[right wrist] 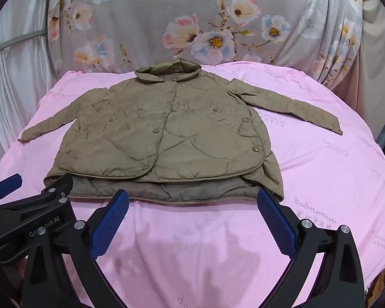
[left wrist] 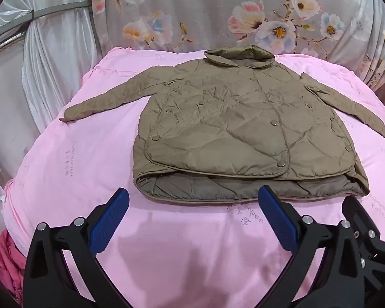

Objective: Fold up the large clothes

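Note:
An olive-brown quilted jacket (left wrist: 231, 125) lies front up on a pink sheet (left wrist: 182, 241), collar at the far side, both sleeves spread out sideways. Its snap buttons are fastened and the darker lining shows along the near hem. In the right wrist view the same jacket (right wrist: 161, 138) sits left of centre. My left gripper (left wrist: 193, 195) hovers open just short of the near hem, nothing between its blue pads. My right gripper (right wrist: 192, 196) is likewise open at the hem's right part, touching nothing. The left gripper's black body (right wrist: 25, 220) shows at the lower left of the right wrist view.
The pink sheet (right wrist: 320, 169) covers a raised bed-like surface that drops off at left and right. A grey floral cloth (left wrist: 218, 12) hangs behind it, white drapes (left wrist: 51, 51) at the far left. A pink-red garment (left wrist: 7, 261) is bunched at the lower left edge.

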Motion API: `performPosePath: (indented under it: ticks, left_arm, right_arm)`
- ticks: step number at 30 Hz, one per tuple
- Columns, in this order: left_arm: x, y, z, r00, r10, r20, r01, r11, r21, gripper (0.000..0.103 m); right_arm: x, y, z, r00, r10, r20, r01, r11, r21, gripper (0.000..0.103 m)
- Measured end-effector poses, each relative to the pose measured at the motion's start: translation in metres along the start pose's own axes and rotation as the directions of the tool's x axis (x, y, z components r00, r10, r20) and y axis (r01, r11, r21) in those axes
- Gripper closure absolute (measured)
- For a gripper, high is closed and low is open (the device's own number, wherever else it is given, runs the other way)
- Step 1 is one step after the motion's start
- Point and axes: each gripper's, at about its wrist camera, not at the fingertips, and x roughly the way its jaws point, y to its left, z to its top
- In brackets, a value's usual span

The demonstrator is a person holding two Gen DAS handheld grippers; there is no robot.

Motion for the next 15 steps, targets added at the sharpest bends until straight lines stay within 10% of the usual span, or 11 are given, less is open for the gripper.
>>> performPosePath:
  ticks: [15]
  left_arm:
    - [-0.013, -0.006, -0.004, 1.000, 0.014, 0.006, -0.014, 1.000, 0.006, 0.005]
  right_arm:
    - [-0.011, 0.000, -0.003, 1.000, 0.002, 0.013, -0.003, 1.000, 0.019, 0.005]
